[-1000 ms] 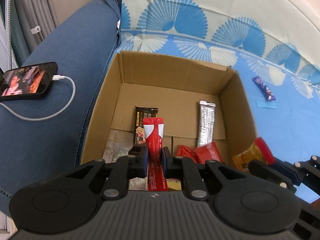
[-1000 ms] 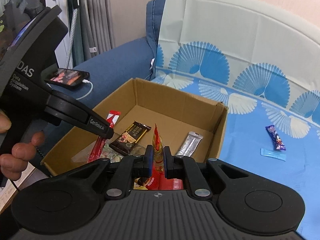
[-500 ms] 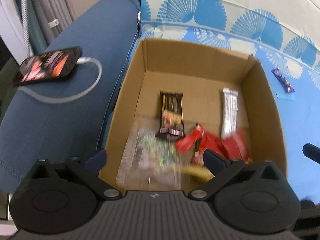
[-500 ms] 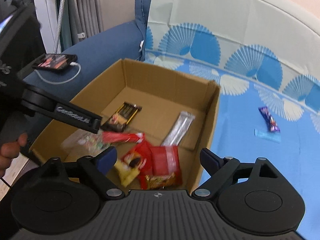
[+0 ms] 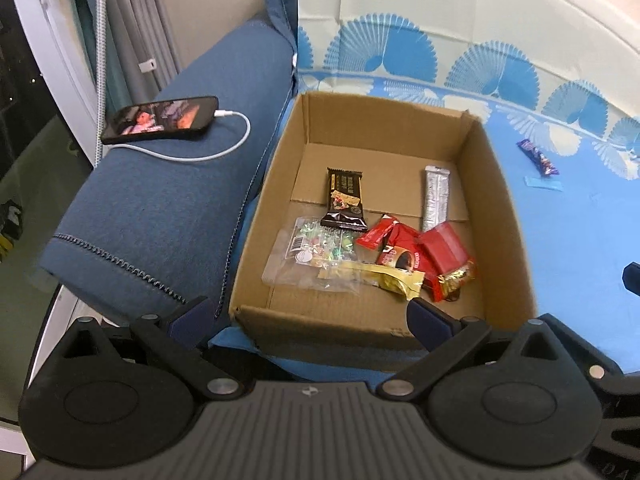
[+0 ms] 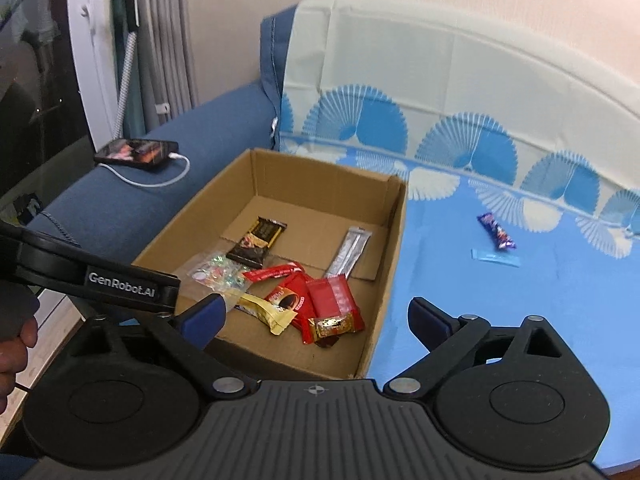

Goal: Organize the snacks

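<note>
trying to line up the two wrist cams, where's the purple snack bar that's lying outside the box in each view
Left wrist: purple snack bar far right, on the blue cover beyond the cardboard box.
Right wrist: purple snack bar right of centre, same cover, right of the box.
Shared landmark: the small light-blue packet beside it.

Open cardboard box against sofa armrest, holding dark chocolate bar and silver stick pack near far wall; clear candy bag, gold sachet, red packets heaped near front. Purple bar and blue strip flat on seat cover, outside box.
</note>
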Demonstrator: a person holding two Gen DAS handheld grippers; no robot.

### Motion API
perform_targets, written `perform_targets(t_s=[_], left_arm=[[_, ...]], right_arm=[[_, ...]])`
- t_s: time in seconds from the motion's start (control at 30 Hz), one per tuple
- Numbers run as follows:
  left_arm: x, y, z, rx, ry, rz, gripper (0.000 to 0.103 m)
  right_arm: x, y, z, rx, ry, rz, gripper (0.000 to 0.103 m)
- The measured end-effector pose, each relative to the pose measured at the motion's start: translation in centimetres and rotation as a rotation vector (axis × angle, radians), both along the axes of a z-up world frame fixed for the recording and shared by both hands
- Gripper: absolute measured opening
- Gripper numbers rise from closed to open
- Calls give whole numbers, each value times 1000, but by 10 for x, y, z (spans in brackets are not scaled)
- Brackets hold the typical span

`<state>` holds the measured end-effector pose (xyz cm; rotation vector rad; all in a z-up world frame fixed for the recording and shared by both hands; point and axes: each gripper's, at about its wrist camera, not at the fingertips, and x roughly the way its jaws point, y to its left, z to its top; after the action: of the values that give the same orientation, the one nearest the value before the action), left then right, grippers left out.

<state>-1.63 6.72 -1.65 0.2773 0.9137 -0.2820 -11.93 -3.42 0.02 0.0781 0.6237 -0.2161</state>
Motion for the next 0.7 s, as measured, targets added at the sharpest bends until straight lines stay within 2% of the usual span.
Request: perform_targets(t_s=[0.23,0.7], left_arm=[[-29,5,17,-22,-58,-12,103],[-67,8,39,-12,-145,-33,103]], right_arm=[[-30,14,14,-37,-54,15,101],[-67,22,24,-49,-121,16,103]])
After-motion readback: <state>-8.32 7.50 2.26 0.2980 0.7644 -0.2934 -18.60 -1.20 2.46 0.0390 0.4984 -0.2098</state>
